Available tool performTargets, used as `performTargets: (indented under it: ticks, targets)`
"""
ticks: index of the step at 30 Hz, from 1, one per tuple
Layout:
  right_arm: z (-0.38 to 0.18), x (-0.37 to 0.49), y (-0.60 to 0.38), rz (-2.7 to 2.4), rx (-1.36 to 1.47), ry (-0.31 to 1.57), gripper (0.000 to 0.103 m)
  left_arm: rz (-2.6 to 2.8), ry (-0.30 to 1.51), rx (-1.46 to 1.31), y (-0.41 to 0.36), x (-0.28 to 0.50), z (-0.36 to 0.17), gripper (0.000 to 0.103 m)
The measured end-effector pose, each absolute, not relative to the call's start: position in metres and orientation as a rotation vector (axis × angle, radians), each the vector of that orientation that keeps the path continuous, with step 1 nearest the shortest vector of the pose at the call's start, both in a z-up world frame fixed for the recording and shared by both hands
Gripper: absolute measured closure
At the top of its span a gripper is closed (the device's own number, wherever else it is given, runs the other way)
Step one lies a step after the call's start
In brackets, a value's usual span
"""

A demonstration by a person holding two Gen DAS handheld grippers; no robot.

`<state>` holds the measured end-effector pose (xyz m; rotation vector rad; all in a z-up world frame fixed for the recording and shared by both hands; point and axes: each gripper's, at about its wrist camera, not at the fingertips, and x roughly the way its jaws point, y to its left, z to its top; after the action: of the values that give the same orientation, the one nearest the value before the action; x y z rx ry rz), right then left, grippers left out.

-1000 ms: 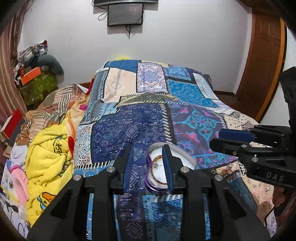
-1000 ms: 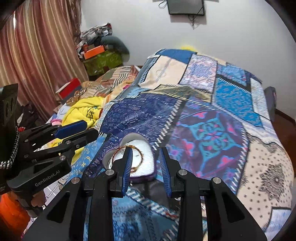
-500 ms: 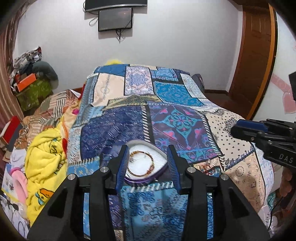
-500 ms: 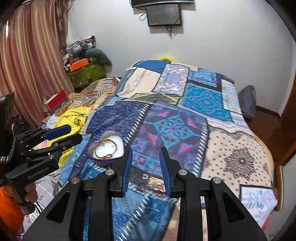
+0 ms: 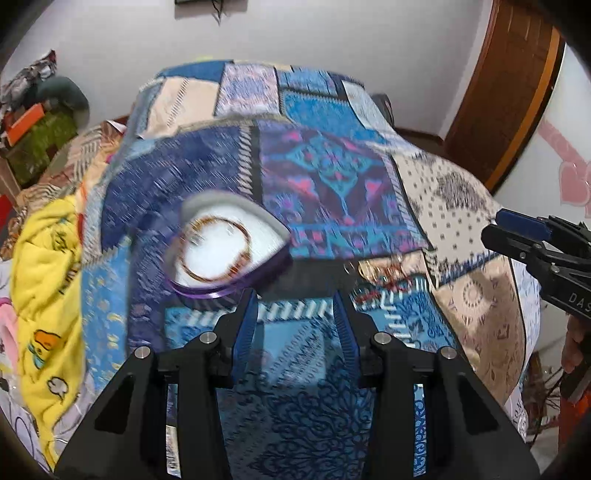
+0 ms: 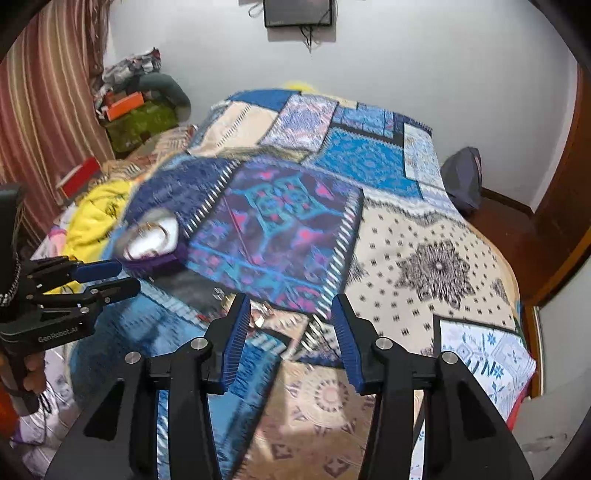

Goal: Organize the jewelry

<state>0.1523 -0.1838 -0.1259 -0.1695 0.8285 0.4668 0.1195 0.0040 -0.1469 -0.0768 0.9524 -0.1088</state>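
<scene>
While spread, both claws (image 5: 295,299) (image 6: 290,308) empty.

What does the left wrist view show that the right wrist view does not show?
Only the left wrist view: pink heart shapes on the right wall. Only the right wrist view: the striped curtain and the screen on the wall. Both: the patchwork bedspread, the heart-shaped box with a bangle inside, the yellow blanket.

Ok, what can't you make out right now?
- Loose jewelry on the bedspread: motion blur in both views, pieces uncountable.
- Bracelet in the heart-shaped box: blurred, beads unreadable.
- Right gripper: left view's edge cuts it off.
</scene>
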Motion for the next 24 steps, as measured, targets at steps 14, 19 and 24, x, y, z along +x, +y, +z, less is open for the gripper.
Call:
performTargets:
  ticks: [14,19,24]
  targets:
    - [-0.172,0.167,-0.195,0.490,-0.145,0.954,0.061,-0.247,1.049,-0.067,-0.036,0.143,-0.186,0.067]
    - [-0.176,0.177,-0.190,0.523,-0.130,0.959,0.061,-0.271,1.049,-0.053,-0.044,0.150,-0.191,0.067]
    - [-0.181,0.185,-0.180,0.548,-0.139,0.962,0.064,-0.268,1.035,-0.045,-0.046,0.158,-0.194,0.070]
